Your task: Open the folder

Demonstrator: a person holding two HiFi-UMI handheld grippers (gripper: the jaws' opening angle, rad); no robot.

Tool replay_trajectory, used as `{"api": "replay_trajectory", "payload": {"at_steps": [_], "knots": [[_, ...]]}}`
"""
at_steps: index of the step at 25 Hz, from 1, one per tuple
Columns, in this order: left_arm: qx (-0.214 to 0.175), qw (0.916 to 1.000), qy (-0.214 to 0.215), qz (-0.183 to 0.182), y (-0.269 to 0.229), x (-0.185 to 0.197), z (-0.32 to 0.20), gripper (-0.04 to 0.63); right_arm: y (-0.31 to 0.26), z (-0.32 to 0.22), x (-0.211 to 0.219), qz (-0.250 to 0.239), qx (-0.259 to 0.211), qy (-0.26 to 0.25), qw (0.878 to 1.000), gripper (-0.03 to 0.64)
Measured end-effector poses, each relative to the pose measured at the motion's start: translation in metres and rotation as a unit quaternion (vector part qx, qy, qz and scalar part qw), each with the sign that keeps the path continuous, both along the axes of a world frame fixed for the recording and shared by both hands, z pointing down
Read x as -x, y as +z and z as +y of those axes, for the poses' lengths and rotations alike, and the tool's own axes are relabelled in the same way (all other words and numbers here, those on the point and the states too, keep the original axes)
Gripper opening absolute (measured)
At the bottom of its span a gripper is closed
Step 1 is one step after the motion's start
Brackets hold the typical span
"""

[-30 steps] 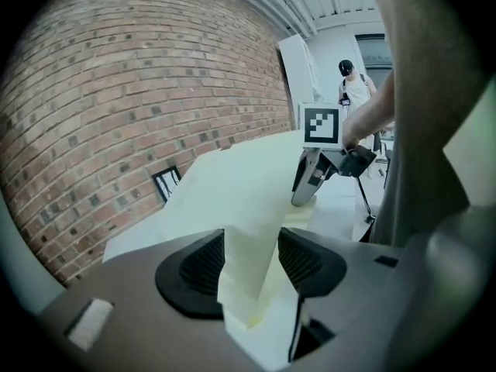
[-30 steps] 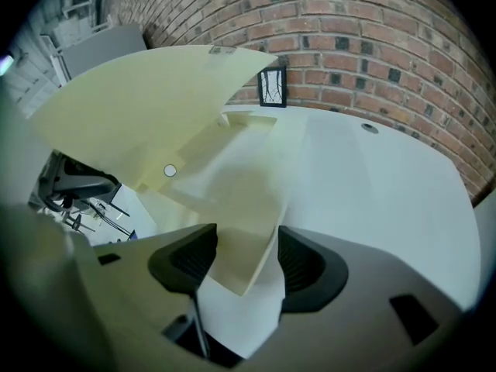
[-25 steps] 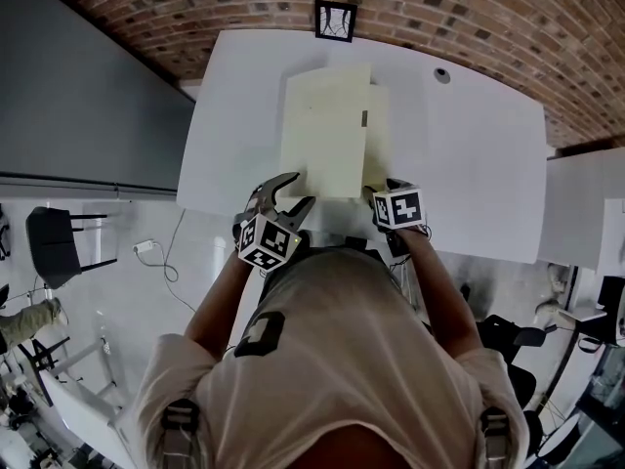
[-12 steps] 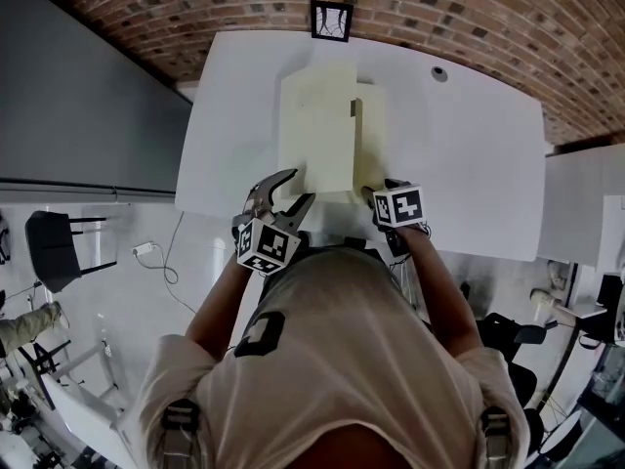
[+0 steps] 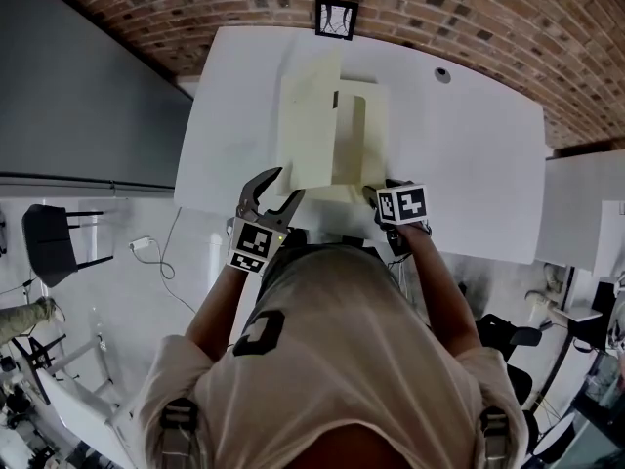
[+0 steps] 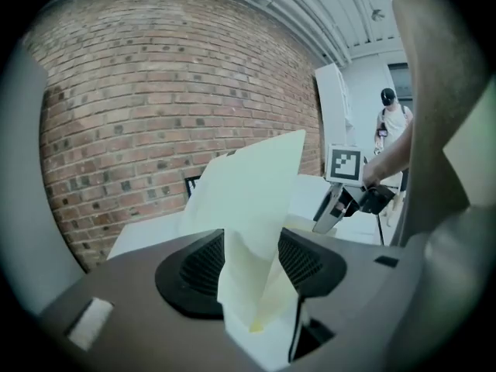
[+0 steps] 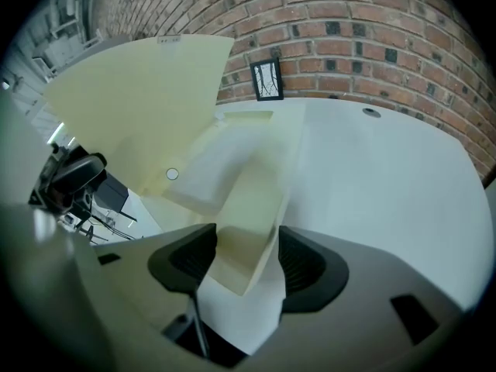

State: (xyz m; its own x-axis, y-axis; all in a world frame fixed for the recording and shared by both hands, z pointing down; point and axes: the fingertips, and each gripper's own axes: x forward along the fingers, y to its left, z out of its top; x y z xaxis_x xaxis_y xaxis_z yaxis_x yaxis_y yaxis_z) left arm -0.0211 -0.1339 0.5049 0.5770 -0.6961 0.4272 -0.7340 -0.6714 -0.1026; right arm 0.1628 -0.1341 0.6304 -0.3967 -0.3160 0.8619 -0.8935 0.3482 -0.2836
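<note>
A pale yellow folder (image 5: 363, 130) lies on the white table (image 5: 469, 164). Its cover (image 5: 311, 125) stands nearly upright, swung up toward the left. My left gripper (image 5: 276, 189) is at the cover's near corner. In the left gripper view the bent cover (image 6: 248, 200) fills the gap between the pads, so the left gripper (image 6: 252, 266) is shut on it. My right gripper (image 5: 376, 195) sits at the folder's near right edge. In the right gripper view a narrow inner flap (image 7: 252, 215) spans the pads of the right gripper (image 7: 248, 262), with the raised cover (image 7: 139, 107) at left.
A small framed picture (image 5: 336, 18) leans on the brick wall (image 5: 488, 18) at the table's far edge. A round cable hole (image 5: 442, 74) is at the far right. A second white table (image 5: 586, 203) stands to the right, a dark chair (image 5: 49, 242) on the left.
The cover has swung up from a low slant to nearly upright, baring the folder's inside. My left gripper has risen and rolled with it. The right gripper has kept still.
</note>
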Motion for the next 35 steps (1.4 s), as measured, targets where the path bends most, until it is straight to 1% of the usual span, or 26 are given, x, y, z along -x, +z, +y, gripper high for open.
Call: {"api": "replay_trajectory", "payload": {"at_steps": [2,4,7,10,13,17,23,28,32,35], "knots": [[0.0,0.9997,-0.022,0.014,-0.002,0.01,-0.003,0.212,0.0,-0.001,0.0,-0.001,0.002,0.001,1.0,0.218],[-0.009,0.9993,-0.035,0.007,-0.005,0.018,-0.003,0.212,0.001,-0.001,0.0,-0.002,0.003,0.003,1.0,0.218],[-0.024,0.9988,-0.042,-0.01,-0.008,0.027,-0.003,0.21,0.001,-0.001,0.001,-0.005,0.004,0.004,1.0,0.218],[-0.029,0.9981,-0.054,-0.007,-0.011,0.034,-0.004,0.21,0.0,0.0,0.001,-0.003,0.005,0.002,1.0,0.218],[-0.033,0.9966,-0.076,0.003,-0.017,0.041,-0.005,0.21,0.0,0.002,0.001,-0.002,0.005,0.004,1.0,0.219],[-0.031,0.9945,-0.099,0.017,-0.02,0.05,-0.01,0.21,-0.001,0.001,0.001,-0.001,0.005,0.003,1.0,0.219],[-0.031,0.9924,-0.118,0.011,-0.024,0.061,-0.015,0.21,-0.001,0.003,0.001,-0.002,0.004,0.002,1.0,0.221],[-0.009,0.9899,-0.134,0.046,-0.023,0.072,-0.022,0.21,-0.003,-0.001,0.0,0.001,0.001,0.003,1.0,0.222],[-0.005,0.9875,-0.15,0.048,-0.021,0.085,-0.026,0.201,0.0,-0.002,0.001,-0.003,0.001,0.009,1.0,0.221],[-0.003,0.9871,-0.153,0.048,-0.017,0.088,-0.029,0.201,0.001,-0.002,0.001,-0.005,0.001,0.014,1.0,0.221]]}}
